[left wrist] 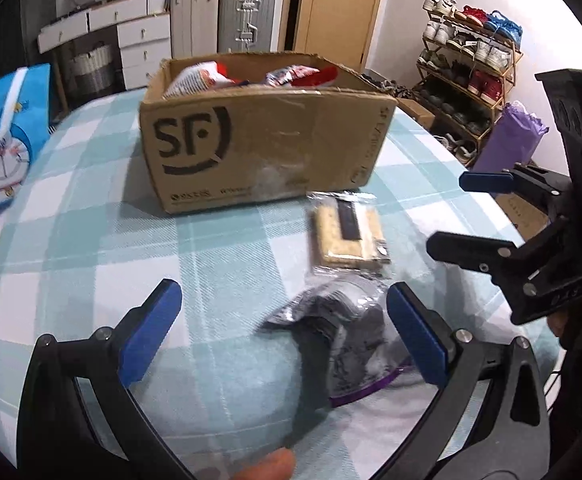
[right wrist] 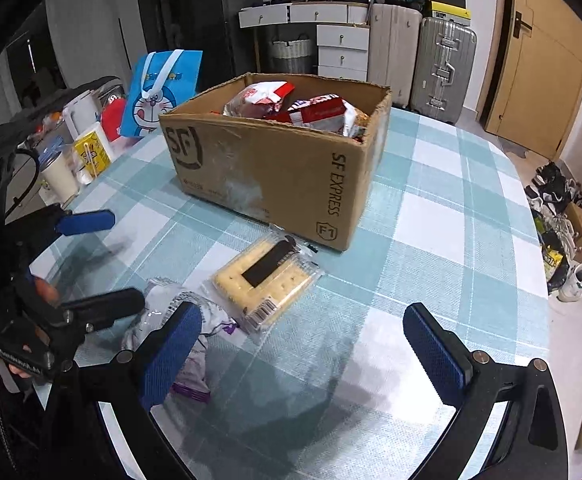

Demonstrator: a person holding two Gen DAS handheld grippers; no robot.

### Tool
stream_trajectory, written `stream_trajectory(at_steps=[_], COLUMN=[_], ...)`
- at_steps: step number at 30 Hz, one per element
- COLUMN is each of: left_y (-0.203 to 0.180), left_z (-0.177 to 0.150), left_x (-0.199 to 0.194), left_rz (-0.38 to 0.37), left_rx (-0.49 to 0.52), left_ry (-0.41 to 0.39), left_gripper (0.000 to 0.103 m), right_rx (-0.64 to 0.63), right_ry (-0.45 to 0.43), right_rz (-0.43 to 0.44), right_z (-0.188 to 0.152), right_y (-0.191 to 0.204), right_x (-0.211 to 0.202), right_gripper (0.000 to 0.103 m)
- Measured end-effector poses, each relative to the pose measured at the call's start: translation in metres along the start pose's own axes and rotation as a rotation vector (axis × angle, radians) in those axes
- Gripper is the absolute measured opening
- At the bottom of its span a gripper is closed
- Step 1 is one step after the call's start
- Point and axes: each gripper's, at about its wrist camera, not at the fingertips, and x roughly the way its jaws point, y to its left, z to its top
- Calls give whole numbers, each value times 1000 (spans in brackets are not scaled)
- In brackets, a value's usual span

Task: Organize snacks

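A brown SF cardboard box [left wrist: 267, 136] stands on the checked tablecloth with several red-and-white snack bags [left wrist: 199, 76] inside; it also shows in the right wrist view [right wrist: 275, 168]. In front of it lies a clear cracker pack [left wrist: 347, 236] with a black label [right wrist: 267, 276]. Nearer lies a crumpled dark and purple snack bag [left wrist: 347, 340], also in the right wrist view [right wrist: 183, 320]. My left gripper [left wrist: 283, 332] is open and empty, just above and left of that bag. My right gripper [right wrist: 303, 352] is open and empty, to the right of both packs.
A blue Doraemon bag [left wrist: 3, 140] stands at the table's left edge. Cups, a yellow carton [right wrist: 91, 152] and a white kettle crowd the far left. Suitcases [right wrist: 443, 68], drawers and a door are behind; a shoe rack [left wrist: 467, 76] stands at the right.
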Motion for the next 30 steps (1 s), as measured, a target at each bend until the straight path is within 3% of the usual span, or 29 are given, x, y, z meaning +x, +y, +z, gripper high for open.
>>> stream_trajectory(at_steps=[4, 13, 19, 30], left_y=[-6, -21, -14, 21], left_z=[-4, -12, -8, -1], left_x=[10, 32, 36, 42], left_rz=[-56, -65, -12, 41], left_rx=[-19, -21, 1, -56], left_ry=[37, 78, 81, 82], left_gripper=[102, 102, 102, 102], right_rx=[8, 50, 67, 156], right_ry=[-7, -27, -25, 14], right_rz=[-34, -36, -20, 13], right_z=[-1, 1, 1, 0], right_y=[-6, -14, -16, -17], right_x=[-1, -2, 2, 31], right_gripper=[103, 103, 103, 103])
